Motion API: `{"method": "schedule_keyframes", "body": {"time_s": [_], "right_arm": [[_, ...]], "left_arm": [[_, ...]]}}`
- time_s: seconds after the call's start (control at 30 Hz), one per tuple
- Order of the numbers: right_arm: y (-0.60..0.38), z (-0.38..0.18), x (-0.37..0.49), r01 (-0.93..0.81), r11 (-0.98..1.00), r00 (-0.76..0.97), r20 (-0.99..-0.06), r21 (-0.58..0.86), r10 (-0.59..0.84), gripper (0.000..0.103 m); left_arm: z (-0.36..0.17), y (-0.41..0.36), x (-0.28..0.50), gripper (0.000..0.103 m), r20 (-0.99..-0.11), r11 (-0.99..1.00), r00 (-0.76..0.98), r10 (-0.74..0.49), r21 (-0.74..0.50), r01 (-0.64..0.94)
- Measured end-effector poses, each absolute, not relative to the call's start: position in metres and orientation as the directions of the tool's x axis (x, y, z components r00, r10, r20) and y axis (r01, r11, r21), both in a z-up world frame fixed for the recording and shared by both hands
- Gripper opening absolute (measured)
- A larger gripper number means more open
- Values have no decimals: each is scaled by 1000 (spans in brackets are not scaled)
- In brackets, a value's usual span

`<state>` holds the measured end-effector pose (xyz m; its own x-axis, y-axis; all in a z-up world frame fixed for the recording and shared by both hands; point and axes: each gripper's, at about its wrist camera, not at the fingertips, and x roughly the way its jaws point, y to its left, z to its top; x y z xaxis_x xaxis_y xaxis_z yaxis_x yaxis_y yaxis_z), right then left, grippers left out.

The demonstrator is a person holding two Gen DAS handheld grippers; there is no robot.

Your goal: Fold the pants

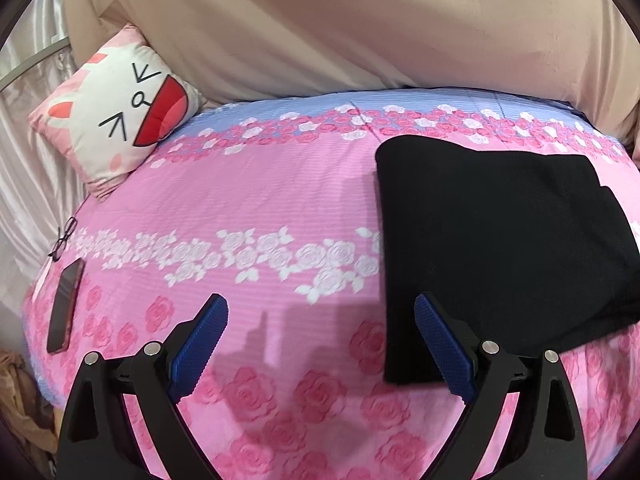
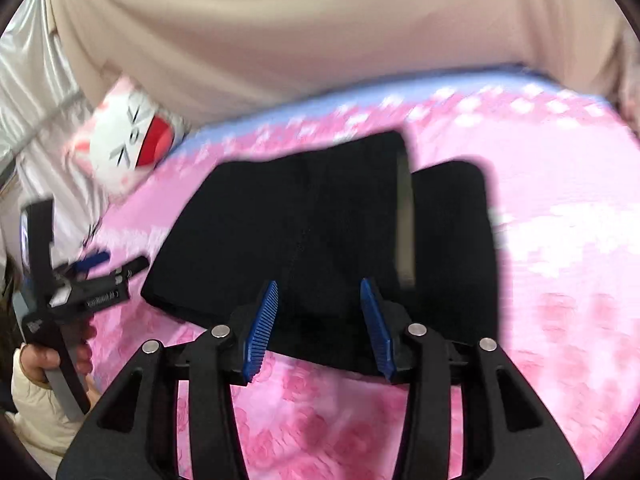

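Black pants (image 1: 496, 240) lie folded into a compact rectangle on the pink rose-print bed (image 1: 248, 200), toward its right side in the left wrist view, with one layer stepped out beyond the layer above it along the far right edge; the fold looks close to finished, and the step in hand appears to be letting go after a fold and checking the result. The left tongs (image 1: 320, 344) hang wide apart above bare bedspread just beside the near left corner of the pants, holding nothing, angled down at the bed. The right tongs (image 2: 320, 328) sit over the near edge of the bundle, jaws part-way apart with the blue pads (image 2: 262, 328) clear of the cloth and nothing between them; the right wrist view is smeared by motion. In that view a hand (image 2: 48, 360) at the far left grips the handle of the left tool, with a pale sleeve below it. The next move, if another fold is wanted, calls for both tongs to pinch one short edge and carry it across without dragging the lower layers askew; otherwise only squaring the stepped edge remains. A cartoon-face pillow (image 1: 116, 120), a pair of glasses (image 1: 64, 236) and a phone (image 1: 64, 308) rest along the bed's left side, well apart from the pants
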<state>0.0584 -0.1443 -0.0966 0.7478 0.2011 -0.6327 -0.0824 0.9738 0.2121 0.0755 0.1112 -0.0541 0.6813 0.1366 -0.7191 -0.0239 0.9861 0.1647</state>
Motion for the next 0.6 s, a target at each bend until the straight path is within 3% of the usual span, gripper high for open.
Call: {"method": "schedule_keyframes", "body": {"time_s": [0.27,0.57,0.6], "right_arm": [[-226,-122,21,155,954,718,-692,258,70,43],[-228,-137,18,130,949,709,-696,288,115,43],[-225,-137,22,117,951,705,-698,287,123,48]], "left_arm": [[-55,95,63,93,-729,987,674,114,161,8],[-51,46,58,93,-714,978,696,81,192,83],[-52,42,58,93,-714,977,695,80,195,88]]}}
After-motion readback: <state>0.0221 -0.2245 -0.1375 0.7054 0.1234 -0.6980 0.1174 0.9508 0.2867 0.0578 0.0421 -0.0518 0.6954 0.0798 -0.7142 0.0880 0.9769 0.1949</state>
